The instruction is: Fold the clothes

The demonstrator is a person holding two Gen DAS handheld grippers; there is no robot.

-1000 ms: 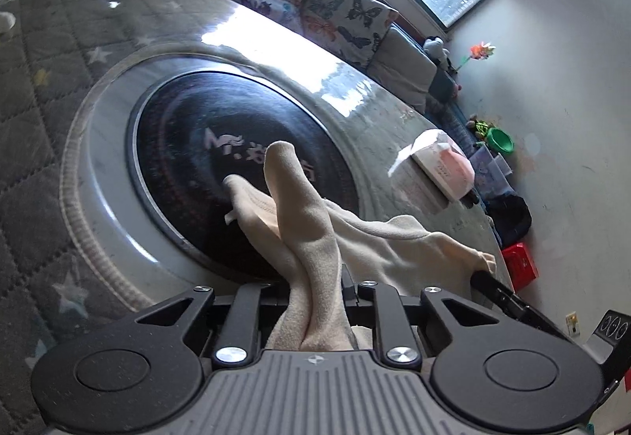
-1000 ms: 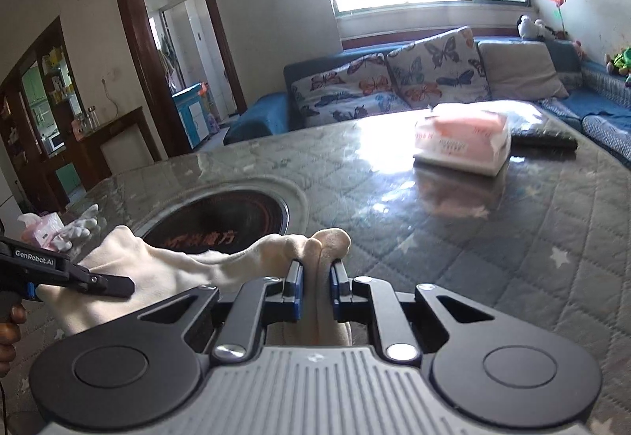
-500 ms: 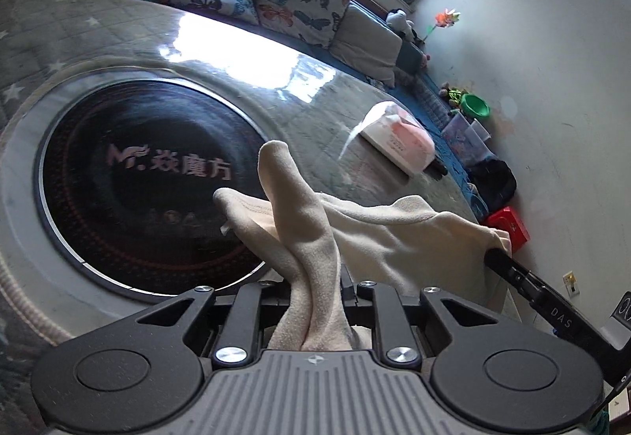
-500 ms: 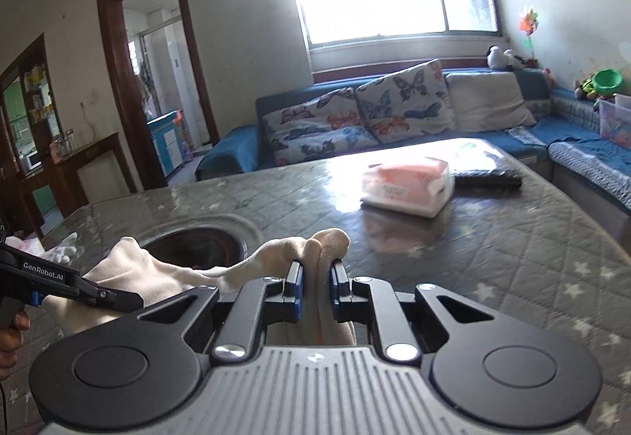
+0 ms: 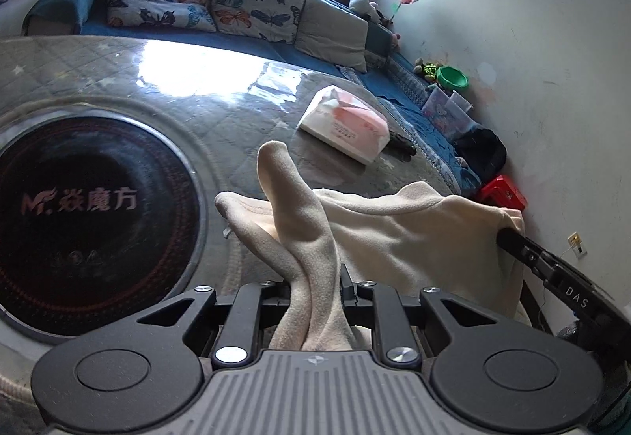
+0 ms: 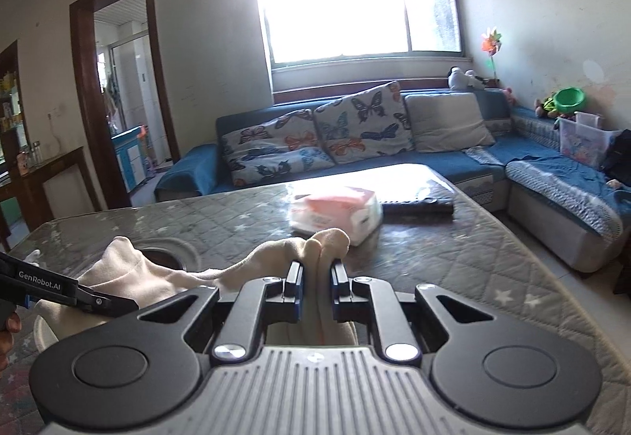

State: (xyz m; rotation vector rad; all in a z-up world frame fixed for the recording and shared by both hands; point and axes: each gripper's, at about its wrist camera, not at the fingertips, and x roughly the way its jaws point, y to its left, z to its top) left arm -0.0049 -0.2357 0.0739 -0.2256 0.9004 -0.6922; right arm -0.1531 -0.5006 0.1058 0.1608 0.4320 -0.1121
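Observation:
A cream fleece garment hangs stretched between both grippers above the quilted table. My left gripper is shut on one bunched edge of it, and a fold sticks up past the fingers. My right gripper is shut on the other edge of the garment. The right gripper shows at the right in the left wrist view. The left gripper shows at the left in the right wrist view.
A round black inset cooktop sits in the table to the left. A pink-and-white tissue pack and a dark remote lie farther back. A blue sofa with butterfly cushions stands behind the table.
Both grippers have risen and tilted up with the garment. The left wrist view has swung right, off the cooktop toward the tissue pack. Both stay shut on the cloth.

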